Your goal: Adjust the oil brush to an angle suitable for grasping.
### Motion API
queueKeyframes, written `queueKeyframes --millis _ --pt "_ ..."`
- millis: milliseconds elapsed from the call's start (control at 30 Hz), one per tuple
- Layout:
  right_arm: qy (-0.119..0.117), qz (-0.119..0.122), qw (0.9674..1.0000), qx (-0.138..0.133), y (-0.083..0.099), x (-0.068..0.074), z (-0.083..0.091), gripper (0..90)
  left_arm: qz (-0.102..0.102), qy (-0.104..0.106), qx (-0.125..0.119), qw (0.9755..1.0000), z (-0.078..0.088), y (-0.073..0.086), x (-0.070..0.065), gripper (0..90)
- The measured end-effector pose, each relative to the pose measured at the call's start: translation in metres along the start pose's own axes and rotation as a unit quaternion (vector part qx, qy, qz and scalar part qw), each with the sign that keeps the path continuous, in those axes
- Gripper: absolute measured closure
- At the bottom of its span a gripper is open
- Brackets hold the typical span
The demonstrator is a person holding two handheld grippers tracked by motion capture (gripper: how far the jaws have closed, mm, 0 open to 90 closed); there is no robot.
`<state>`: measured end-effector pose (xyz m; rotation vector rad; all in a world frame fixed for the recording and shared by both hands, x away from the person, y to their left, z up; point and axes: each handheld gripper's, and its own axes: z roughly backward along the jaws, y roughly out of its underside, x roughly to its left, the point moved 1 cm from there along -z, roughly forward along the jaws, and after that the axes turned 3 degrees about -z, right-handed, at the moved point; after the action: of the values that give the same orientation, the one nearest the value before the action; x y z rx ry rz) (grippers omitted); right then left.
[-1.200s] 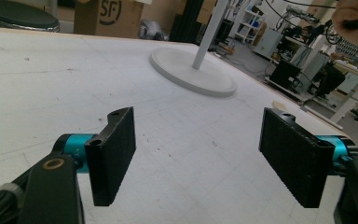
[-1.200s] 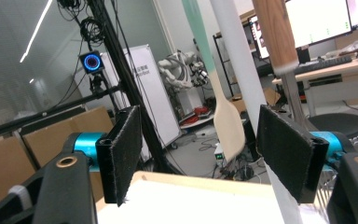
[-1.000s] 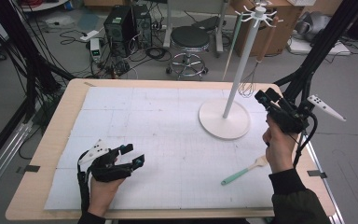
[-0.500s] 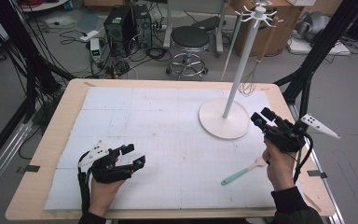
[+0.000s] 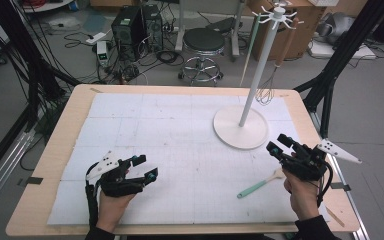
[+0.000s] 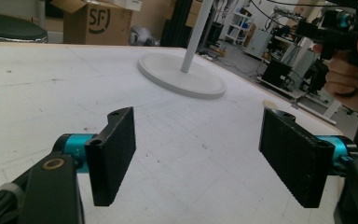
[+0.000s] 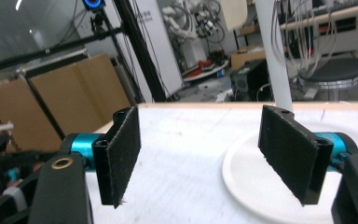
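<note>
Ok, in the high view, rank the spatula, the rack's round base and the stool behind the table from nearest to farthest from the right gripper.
From the right gripper:
1. Spatula: on the mat just below and left of it, green handle pointing left.
2. Round base of the rack: up and left, on the mat.
3. Stool: on the floor past the table's far edge.

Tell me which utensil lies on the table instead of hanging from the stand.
The green-handled spatula, flat near the right gripper; the whisk hangs from the stand.
</note>
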<state>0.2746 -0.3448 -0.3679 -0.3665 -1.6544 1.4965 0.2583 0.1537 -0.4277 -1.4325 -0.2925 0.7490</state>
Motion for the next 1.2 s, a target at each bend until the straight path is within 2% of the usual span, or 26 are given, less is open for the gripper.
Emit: queueKeyframes --millis 333,500,567,700,900,1000,1067,1200 --pt "-0.01 0.004 0.9996 0.026 0.021 -0.002 0.01 31.2 -0.003 0.002 0.003 1.0 -0.001 0.001 -0.001 27.7" --pt "-0.011 0.002 0.9995 0.03 0.025 -0.003 0.013 32.2 -0.003 0.006 0.0 1.0 -0.002 0.001 -0.002 27.7" --pt "-0.012 0.002 0.9994 0.034 0.026 -0.003 0.013 32.9 0.007 0.014 -0.009 0.9998 -0.004 0.002 -0.003 27.7" --pt "-0.012 0.011 0.999 0.04 0.029 -0.003 0.012 34.4 0.002 0.018 -0.006 0.9998 -0.006 0.004 -0.004 27.8" --pt "-0.035 0.007 0.9952 0.091 0.04 -0.006 0.005 34.2 0.003 0.015 -0.009 0.9998 -0.005 0.004 -0.003 27.8" --pt "-0.045 0.008 0.9933 0.106 0.044 -0.006 0.003 39.3 0.0 0.016 -0.006 0.9999 -0.005 0.005 -0.004 27.8" --pt "-0.05 0.0 0.9931 0.106 0.046 -0.008 0.003 45.4 0.0 0.016 -0.005 0.9999 -0.005 0.005 -0.003 27.9" --pt "-0.048 -0.009 0.9916 0.12 0.051 -0.013 0.003 54.9 0.0 0.013 -0.003 0.9999 -0.006 0.005 -0.004 28.0"
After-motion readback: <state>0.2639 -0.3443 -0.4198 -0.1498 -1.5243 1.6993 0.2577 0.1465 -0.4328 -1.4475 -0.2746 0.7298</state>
